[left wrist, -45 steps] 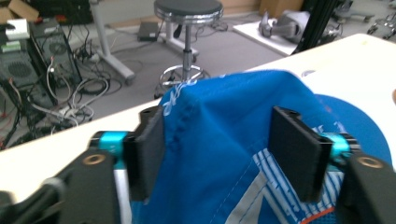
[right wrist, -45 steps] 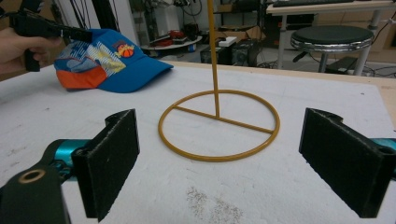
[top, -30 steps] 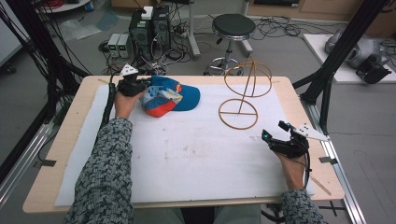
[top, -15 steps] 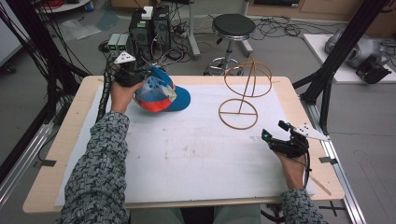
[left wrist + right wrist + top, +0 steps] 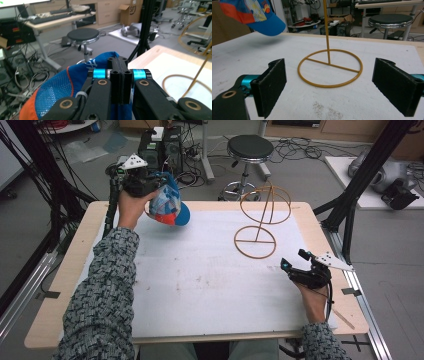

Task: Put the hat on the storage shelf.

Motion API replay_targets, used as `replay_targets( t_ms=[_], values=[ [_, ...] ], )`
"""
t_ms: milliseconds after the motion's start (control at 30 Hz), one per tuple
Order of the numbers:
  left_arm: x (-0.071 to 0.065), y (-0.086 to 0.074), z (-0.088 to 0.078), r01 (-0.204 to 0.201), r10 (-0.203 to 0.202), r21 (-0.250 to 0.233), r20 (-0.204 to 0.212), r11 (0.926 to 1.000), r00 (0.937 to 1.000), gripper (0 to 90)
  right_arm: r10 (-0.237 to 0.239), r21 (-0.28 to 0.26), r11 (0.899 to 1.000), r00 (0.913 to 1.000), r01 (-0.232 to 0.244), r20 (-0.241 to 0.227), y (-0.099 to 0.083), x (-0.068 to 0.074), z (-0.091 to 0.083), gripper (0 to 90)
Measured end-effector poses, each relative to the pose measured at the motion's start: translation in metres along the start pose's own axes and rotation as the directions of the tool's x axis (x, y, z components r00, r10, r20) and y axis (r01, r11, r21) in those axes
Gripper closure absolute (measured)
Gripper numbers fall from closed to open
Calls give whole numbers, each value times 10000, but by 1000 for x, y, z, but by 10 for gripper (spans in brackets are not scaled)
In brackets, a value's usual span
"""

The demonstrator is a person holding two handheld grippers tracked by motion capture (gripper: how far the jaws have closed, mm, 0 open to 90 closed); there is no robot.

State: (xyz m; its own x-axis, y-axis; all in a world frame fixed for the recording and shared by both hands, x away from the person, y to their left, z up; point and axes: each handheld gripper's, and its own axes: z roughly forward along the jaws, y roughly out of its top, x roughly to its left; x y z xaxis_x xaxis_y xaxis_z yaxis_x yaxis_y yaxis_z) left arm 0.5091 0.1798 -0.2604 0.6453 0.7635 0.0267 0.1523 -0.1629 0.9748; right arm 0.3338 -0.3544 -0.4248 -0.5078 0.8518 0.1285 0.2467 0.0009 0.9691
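Nearest, at the right edge of the table, the right gripper rests low on the white mat, held by the person's right hand. Its two black jaws stand wide apart with nothing between them; in the right gripper view they frame the round base of the wire stand, which sits well ahead of them on the mat.

The wire stand is a yellow-orange frame on the right half of the mat: a flat ring with a crossbar, an upright rod, and a larger hoop at the top leaning toward the far edge.

Farther off, at the far left corner, the left hand in a patterned sleeve holds the left gripper raised above the table. Its jaws are pressed together on the cap, a blue cap with orange and pale panels; the left gripper view shows blue mesh fabric pinched between the closed jaws. The cap hangs clear of the mat, its blue brim pointing down and toward the right; the right gripper view shows its shadow on the mat beneath it.

Beyond the table stands a black stool on a grey floor strewn with cables.
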Motion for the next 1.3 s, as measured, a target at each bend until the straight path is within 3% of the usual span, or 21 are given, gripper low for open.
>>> replay_targets(
  t_ms=[167,333,367,500,533,567,967,1300],
  values=[
    [-11,26,0,-117,120,-126,251,9999,9996,894,18,-1,10000,10000,-18,-20,0,0,0,115],
    [-28,58,3,-332,367,-580,610,9978,9975,894,63,4,10000,10000,-63,-36,0,0,0,114],
    [-28,58,3,-332,367,-580,610,9978,9975,894,123,-35,9999,9999,-123,-58,0,0,-1,114],
    [-44,86,4,-921,977,-877,622,9919,9933,895,150,-101,9998,9999,-151,-66,0,-2,0,115],
    [-44,86,4,-921,977,-877,622,9919,9933,894,190,-89,9998,9998,-191,-72,0,-1,0,114],
    [-49,96,4,-939,1022,-1046,769,9901,9918,894,221,-84,9997,9997,-222,-86,0,-1,0,114],
    [-71,141,9,-879,1132,-1869,1293,9784,9851,895,247,-101,9996,9996,-248,-138,0,-1,1,114],
    [-83,166,9,-837,1200,-2258,1522,9706,9810,894,283,-161,9995,9994,-285,-177,0,-2,1,114]
  ],
)
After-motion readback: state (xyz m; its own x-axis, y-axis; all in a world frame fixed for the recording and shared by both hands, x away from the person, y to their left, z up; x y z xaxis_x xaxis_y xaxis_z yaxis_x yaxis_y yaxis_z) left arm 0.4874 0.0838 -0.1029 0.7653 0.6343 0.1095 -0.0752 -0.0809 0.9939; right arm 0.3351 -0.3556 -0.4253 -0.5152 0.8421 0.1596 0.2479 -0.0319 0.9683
